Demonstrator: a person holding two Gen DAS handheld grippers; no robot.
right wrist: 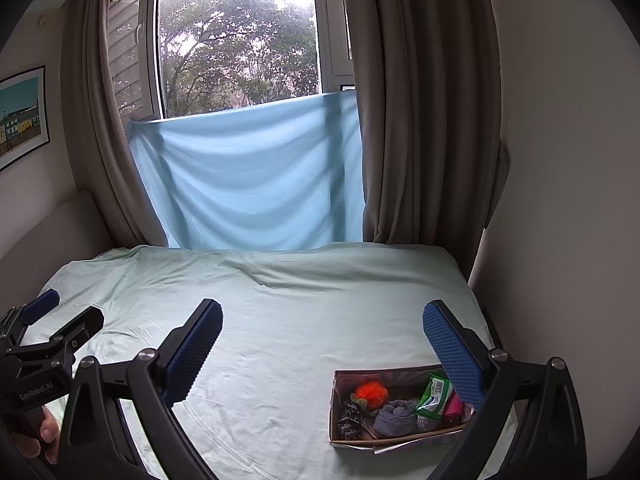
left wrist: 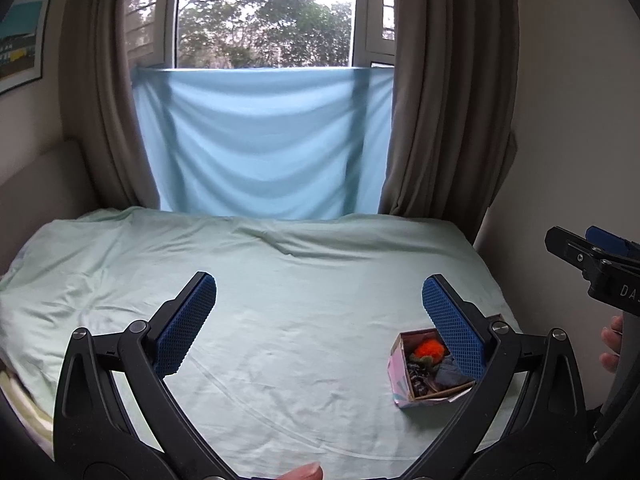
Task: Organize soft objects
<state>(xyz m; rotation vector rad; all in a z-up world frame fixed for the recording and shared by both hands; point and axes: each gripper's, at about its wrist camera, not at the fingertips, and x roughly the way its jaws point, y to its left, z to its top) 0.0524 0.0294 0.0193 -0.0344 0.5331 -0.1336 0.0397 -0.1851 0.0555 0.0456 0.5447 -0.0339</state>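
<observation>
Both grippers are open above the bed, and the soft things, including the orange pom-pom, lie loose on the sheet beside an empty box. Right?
Not quite. Both grippers, left and right, are open above the bed, but the orange pom-pom and the other soft things lie inside the box, which is not empty. The right wrist view shows this.

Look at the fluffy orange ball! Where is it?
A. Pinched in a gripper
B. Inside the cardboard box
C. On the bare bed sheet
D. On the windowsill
B: the fluffy orange ball sits inside the cardboard box among other soft things, and both grippers are open and empty.
</observation>
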